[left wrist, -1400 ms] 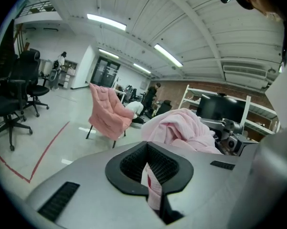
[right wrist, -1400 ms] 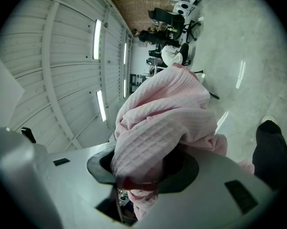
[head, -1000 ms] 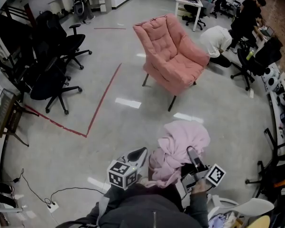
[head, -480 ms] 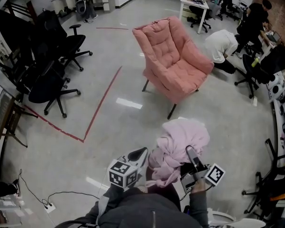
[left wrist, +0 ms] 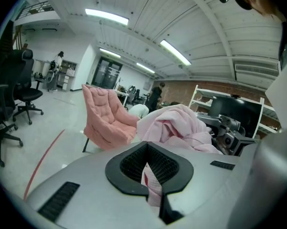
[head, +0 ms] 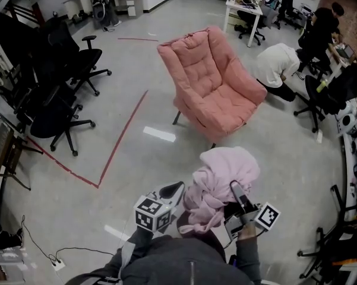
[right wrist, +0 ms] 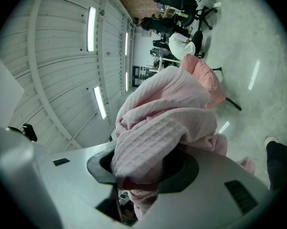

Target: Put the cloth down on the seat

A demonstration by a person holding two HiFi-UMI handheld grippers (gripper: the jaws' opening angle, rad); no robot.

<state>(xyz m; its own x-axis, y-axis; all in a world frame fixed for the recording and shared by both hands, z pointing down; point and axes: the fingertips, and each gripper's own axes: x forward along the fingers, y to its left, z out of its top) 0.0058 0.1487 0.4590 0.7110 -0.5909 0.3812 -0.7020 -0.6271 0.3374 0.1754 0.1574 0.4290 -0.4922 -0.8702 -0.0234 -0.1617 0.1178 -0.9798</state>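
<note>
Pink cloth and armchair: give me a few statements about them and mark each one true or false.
1. The pink cloth lies on the seat of the armchair. False: it is held up in front of the person, short of the armchair, and the seat is bare.
2. The left gripper and the right gripper are both closed on the cloth. True.
3. The armchair has tipped onto its side. False: it stands upright on its legs.
4. A red tape line runs along the floor to the left of the armchair in the head view. True.
</note>
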